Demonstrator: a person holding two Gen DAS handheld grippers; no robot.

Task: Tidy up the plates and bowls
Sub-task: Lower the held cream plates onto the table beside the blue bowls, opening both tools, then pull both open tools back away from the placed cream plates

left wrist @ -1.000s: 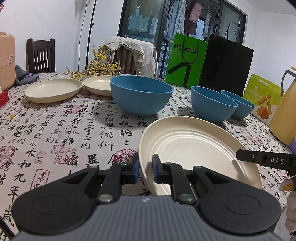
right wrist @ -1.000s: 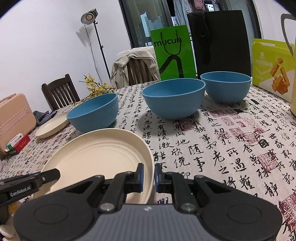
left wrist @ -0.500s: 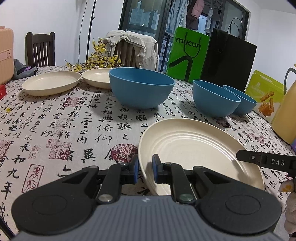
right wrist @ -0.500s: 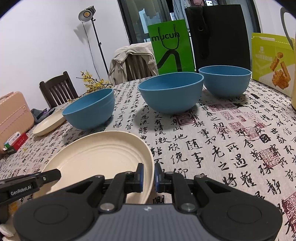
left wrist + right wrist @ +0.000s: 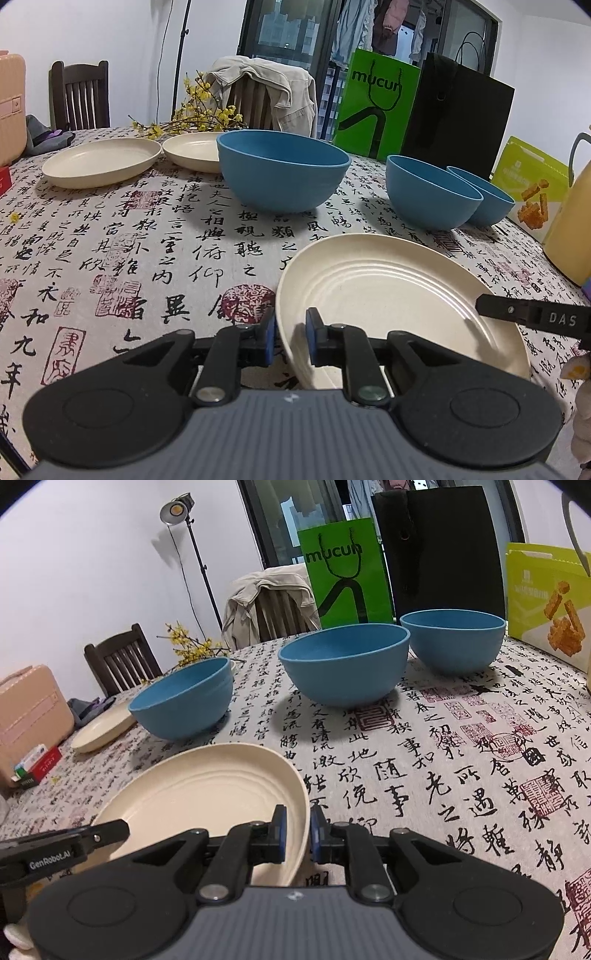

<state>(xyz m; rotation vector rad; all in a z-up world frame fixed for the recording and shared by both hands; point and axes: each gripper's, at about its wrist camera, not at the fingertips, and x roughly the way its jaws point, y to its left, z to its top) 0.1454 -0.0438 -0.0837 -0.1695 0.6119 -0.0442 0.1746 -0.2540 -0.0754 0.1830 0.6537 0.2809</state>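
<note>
Since the earlier frames the left tongs (image 5: 290,339) have just eased their jaws apart a little around the near-left rim of the round cream ridged plate (image 5: 388,291), and the blue bowls now sit slightly lower in that view. The right tongs (image 5: 297,829) are pinched narrowly on the opposite rim, likely so the wide plate stays level between both hands. It sits tilted just above the calligraphy-print tabletop (image 5: 147,266). Beyond the tongs stand three blue plastic bowls (image 5: 345,662); far left of the left tongs lie two more cream plates (image 5: 101,160), probably the stacking spot.
</note>
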